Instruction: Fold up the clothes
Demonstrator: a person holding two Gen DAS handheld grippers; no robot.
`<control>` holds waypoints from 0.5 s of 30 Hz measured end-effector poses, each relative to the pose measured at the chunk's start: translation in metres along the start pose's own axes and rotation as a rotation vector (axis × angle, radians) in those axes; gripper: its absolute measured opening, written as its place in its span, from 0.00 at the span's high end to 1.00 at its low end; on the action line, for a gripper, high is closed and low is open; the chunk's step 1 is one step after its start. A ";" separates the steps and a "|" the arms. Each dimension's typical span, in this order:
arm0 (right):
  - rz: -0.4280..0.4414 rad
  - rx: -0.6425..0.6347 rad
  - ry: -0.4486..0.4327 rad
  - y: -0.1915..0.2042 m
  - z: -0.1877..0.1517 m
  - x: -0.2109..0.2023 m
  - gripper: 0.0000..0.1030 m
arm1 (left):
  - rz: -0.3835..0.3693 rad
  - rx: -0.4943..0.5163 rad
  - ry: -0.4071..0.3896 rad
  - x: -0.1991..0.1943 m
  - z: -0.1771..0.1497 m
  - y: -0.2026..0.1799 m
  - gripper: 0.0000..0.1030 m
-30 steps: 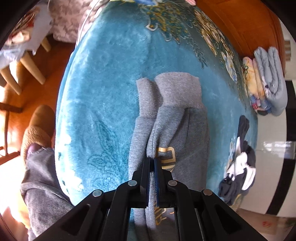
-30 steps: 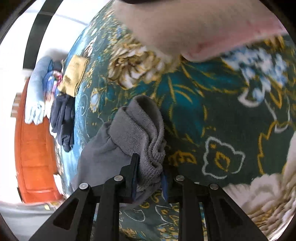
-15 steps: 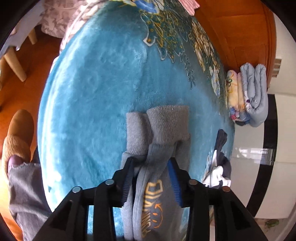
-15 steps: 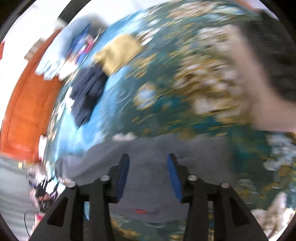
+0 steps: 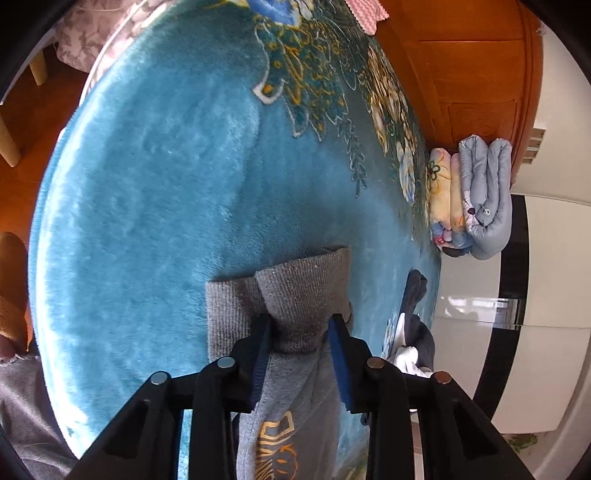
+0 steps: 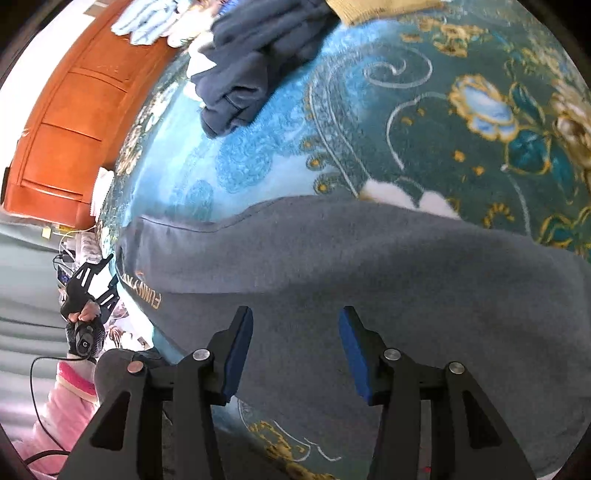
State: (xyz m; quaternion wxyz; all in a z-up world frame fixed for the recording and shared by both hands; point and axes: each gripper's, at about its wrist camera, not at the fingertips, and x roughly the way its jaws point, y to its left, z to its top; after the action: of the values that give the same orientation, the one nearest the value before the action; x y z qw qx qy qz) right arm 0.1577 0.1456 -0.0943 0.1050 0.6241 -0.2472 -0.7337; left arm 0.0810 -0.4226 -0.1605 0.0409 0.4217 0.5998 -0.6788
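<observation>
Grey sweatpants with gold lettering [image 5: 295, 424] lie on a teal floral blanket [image 5: 166, 166]. Their two ribbed cuffs [image 5: 303, 291] lie side by side ahead of my left gripper [image 5: 299, 332], whose jaws stand open on either side of the leg just behind one cuff. In the right wrist view the grey sweatpants [image 6: 369, 258] spread flat across the blanket [image 6: 461, 110]. My right gripper [image 6: 295, 325] is open and empty just above the fabric. The left gripper [image 6: 92, 284] shows small at the far left there.
A dark navy garment [image 6: 255, 55] and a yellow one [image 6: 376, 9] lie beyond the sweatpants. Folded quilts [image 5: 476, 199] are stacked against an orange wooden headboard [image 5: 472, 66]. The dark and white clothes [image 5: 413, 332] lie right of the left gripper. The blanket's edge drops to a wooden floor [image 5: 22, 103] at left.
Both grippers let go of the sweatpants and opened. The left one slid forward to the cuffs. The right one swung away from its cuff to over the flat middle of the pants.
</observation>
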 end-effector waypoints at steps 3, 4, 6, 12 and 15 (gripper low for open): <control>-0.006 0.002 0.026 0.000 0.000 0.010 0.51 | 0.010 0.037 -0.013 -0.002 0.000 -0.009 0.88; -0.008 0.002 0.032 0.000 0.000 0.013 0.51 | 0.013 0.052 -0.019 -0.003 -0.001 -0.013 0.91; -0.010 0.009 0.041 -0.002 -0.001 0.015 0.51 | 0.020 0.082 -0.030 -0.005 -0.001 -0.020 0.94; -0.013 0.025 0.054 -0.004 -0.001 0.021 0.51 | -0.100 0.141 -0.051 -0.035 -0.005 -0.042 0.95; -0.009 0.021 0.059 -0.003 -0.001 0.022 0.51 | 0.029 0.171 -0.054 -0.039 -0.002 -0.027 0.95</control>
State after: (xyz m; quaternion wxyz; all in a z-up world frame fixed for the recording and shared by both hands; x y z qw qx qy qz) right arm 0.1546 0.1376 -0.1152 0.1024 0.6476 -0.2492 -0.7128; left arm 0.0918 -0.4308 -0.1156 0.0307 0.4136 0.5323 -0.7380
